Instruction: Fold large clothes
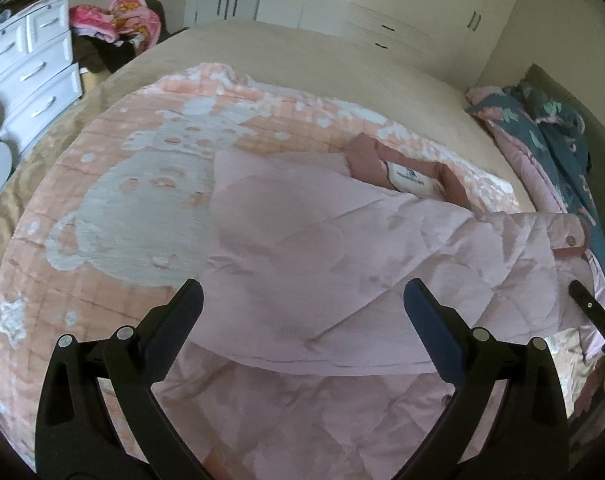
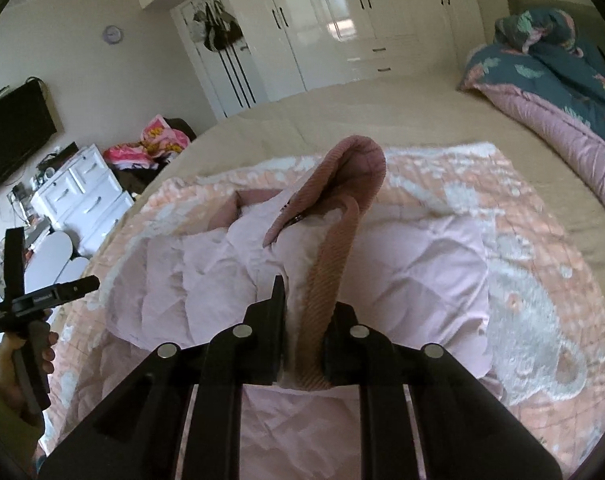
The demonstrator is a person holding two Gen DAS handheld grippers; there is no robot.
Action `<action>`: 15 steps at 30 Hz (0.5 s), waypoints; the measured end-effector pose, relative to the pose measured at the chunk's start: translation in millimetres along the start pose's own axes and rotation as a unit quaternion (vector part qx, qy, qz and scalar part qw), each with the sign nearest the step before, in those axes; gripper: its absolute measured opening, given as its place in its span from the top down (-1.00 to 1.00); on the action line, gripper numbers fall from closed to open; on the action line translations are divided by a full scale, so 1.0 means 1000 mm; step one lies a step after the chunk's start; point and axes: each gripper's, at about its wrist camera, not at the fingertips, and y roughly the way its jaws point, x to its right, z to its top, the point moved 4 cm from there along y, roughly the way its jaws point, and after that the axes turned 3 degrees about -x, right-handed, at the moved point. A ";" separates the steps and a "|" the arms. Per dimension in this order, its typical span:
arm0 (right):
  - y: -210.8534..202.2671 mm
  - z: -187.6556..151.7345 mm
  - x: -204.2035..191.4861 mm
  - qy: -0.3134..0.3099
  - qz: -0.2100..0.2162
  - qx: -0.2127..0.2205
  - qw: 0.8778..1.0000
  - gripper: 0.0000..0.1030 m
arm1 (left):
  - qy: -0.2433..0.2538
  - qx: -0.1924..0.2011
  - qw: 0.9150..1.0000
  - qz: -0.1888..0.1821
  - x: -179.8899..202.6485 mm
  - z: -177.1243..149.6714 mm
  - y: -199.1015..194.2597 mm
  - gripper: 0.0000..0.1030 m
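The bed [image 1: 302, 56] carries a peach quilt [image 1: 142, 184], and on it your pale pink quilted coat [image 1: 342, 240] lies spread out and rumpled, with no neat fold yet, so most of the folding looks undone. Your right gripper [image 2: 302, 312] has its jaws clamped on the coat's ribbed pink cuff [image 2: 326, 280], raised off the coat. Your left gripper [image 1: 302, 300] hovers over the coat, jaws apart and empty.
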 end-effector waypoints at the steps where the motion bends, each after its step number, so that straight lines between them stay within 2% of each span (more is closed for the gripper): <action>1: 0.001 -0.002 -0.001 0.000 -0.001 -0.003 1.000 0.72 | 0.005 -0.003 1.000 -0.001 0.003 -0.001 0.003 -0.82; 15: 0.013 -0.016 0.004 -0.007 -0.021 -0.032 0.999 0.60 | 0.029 -0.035 0.999 -0.002 0.027 -0.009 0.033 -0.82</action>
